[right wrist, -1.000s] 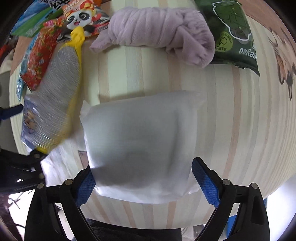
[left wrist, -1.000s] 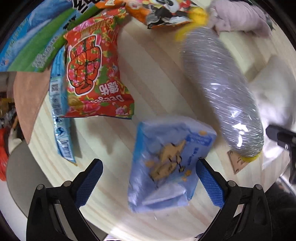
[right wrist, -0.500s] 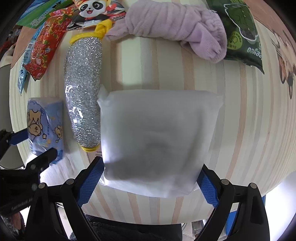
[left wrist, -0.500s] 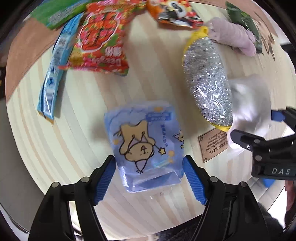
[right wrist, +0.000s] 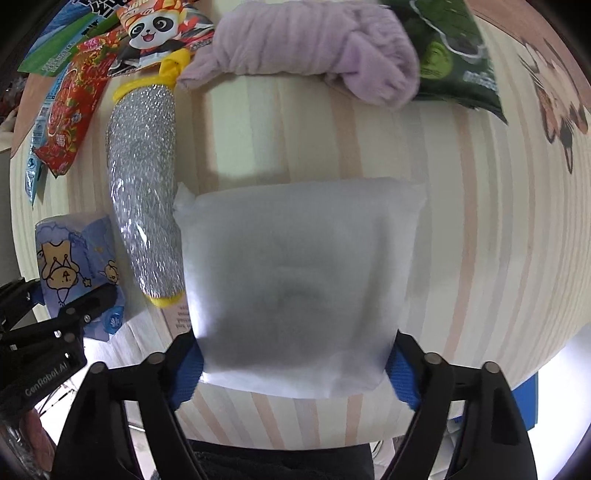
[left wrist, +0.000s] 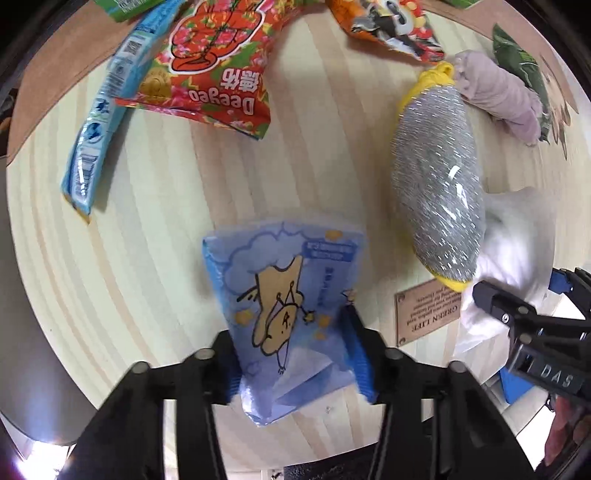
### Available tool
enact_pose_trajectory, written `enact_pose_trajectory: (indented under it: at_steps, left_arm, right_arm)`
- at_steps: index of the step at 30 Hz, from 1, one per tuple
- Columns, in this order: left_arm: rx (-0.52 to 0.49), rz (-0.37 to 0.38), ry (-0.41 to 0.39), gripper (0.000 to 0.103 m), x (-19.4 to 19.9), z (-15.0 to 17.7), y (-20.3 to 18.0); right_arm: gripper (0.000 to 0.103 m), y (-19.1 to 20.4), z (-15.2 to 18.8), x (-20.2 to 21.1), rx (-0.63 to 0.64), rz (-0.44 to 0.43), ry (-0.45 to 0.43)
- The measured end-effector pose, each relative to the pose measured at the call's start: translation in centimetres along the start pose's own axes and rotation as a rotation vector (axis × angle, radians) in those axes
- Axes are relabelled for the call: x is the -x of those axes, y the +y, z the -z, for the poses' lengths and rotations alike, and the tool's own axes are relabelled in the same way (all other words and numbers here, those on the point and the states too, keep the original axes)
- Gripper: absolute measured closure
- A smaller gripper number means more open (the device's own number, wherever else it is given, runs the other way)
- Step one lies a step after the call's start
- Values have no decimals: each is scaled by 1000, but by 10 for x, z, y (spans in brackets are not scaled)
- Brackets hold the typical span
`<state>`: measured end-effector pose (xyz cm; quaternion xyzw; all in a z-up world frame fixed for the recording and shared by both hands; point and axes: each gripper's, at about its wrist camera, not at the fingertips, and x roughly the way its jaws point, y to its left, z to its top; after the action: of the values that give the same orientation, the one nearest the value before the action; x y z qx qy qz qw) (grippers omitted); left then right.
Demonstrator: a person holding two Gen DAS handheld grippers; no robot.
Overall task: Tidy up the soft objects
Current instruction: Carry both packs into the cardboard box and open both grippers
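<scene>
My left gripper (left wrist: pixel 293 354) is shut on a blue tissue pack (left wrist: pixel 286 295) with a cartoon bear, near the table's front edge; the pack also shows in the right wrist view (right wrist: pixel 75 258). My right gripper (right wrist: pixel 295 363) straddles a white soft pouch (right wrist: pixel 299 280); its blue pads touch both sides of the pouch. A silver glittery bag with yellow ends (left wrist: pixel 437 177) lies between the two packs and also shows in the right wrist view (right wrist: pixel 146 184). A lilac rolled towel (right wrist: pixel 314 48) lies at the back.
Snack bags lie along the back: a red Deegeo bag (left wrist: pixel 214 70), a long blue packet (left wrist: pixel 99 122), a panda bag (right wrist: pixel 159 33) and a dark green bag (right wrist: pixel 454 62). A small brown plaque (left wrist: pixel 428 314) is fixed near the wooden table's (left wrist: pixel 314 158) front edge.
My left gripper's fingers have closed in from wide apart onto the blue tissue pack. My right gripper's fingers have drawn in against the white pouch.
</scene>
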<state>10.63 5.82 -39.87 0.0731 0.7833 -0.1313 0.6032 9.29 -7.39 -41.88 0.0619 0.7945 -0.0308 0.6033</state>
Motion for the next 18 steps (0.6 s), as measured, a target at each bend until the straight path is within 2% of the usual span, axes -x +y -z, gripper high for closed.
enact_pose_trajectory:
  at_steps: [4,6,10,15,18]
  left_arm:
    - [24,11,-51,84,20,26,6]
    - [33,32,-64,88,26,37,5]
    - [49,71,-101,90,47,59,22]
    - [105,137,-135,90,104,73,36]
    - [123,171,-200,90,149,75,46]
  right_arm:
    - [28,-10,6,0,-15,-18,-13]
    - [30,-9,14,-4,-33,-41,-12]
    - [30,-28,42,-1,-51,-89,-37]
    - [31,-37,60,17,-38,-135,-79]
    - [31,-51,70,48,-18,-186,-111]
